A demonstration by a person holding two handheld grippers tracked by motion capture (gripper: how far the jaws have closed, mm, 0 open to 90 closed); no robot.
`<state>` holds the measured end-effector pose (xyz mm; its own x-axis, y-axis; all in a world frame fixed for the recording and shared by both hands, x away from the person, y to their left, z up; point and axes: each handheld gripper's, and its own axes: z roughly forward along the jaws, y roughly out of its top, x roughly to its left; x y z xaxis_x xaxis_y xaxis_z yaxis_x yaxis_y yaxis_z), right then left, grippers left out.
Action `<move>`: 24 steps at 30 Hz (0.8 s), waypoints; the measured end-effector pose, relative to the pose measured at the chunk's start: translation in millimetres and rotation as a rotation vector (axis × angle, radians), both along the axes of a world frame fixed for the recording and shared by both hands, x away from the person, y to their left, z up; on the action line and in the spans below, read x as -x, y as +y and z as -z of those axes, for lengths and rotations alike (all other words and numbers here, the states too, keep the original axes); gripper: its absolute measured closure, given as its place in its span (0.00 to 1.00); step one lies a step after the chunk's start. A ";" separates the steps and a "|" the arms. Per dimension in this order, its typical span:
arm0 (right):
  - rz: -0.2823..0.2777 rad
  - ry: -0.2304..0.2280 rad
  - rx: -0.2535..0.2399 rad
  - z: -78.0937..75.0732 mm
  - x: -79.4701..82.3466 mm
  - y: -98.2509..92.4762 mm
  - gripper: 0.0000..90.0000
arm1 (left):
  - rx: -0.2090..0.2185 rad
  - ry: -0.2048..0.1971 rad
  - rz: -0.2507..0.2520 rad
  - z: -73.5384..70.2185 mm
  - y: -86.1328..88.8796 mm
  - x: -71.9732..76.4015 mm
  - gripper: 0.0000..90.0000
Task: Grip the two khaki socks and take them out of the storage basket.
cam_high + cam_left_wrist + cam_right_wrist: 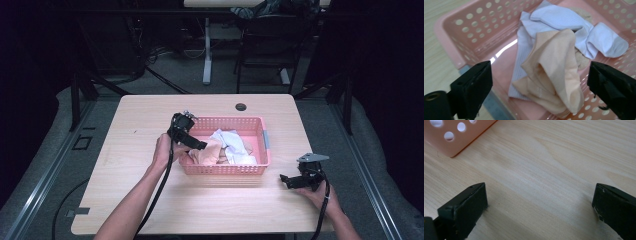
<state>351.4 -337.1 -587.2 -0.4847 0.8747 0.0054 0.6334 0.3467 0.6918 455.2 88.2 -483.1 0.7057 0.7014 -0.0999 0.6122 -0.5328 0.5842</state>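
A pink perforated basket (264, 135) sits mid-table with a peach sock (205, 152) and white socks (231, 142) heaped inside. My left gripper (198, 145) reaches over the basket's left wall, jaws pointing at the pile. In the left gripper view its jaws (539, 87) stand wide apart above the peach sock (554, 65), which drapes over the white socks (564, 20); neither pad touches cloth. My right gripper (286, 180) rests low over bare table at the basket's front right, its jaws (539, 207) open with only wood between them.
The basket's corner (454, 137) lies at the upper left of the right gripper view. A cable hole (241, 107) marks the table's far edge. Behind the table stand desk legs (207, 60) and a chair (270, 45). Bare wood (130, 150) surrounds the basket.
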 end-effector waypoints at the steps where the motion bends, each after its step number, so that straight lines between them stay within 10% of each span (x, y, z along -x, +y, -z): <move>1: 0.004 -0.003 -0.006 0.4 0.4 0.3 0.00 | 0.001 0.007 0.008 1.6 -3.3 -0.8 0.18; 11: 0.007 -0.013 -0.011 1.1 0.9 0.8 0.00 | -0.034 0.067 0.002 14.8 -17.0 -9.2 0.39; 24: 0.005 -0.022 -0.014 1.7 1.1 1.4 0.00 | -0.048 0.046 0.036 11.9 -28.4 -4.6 0.72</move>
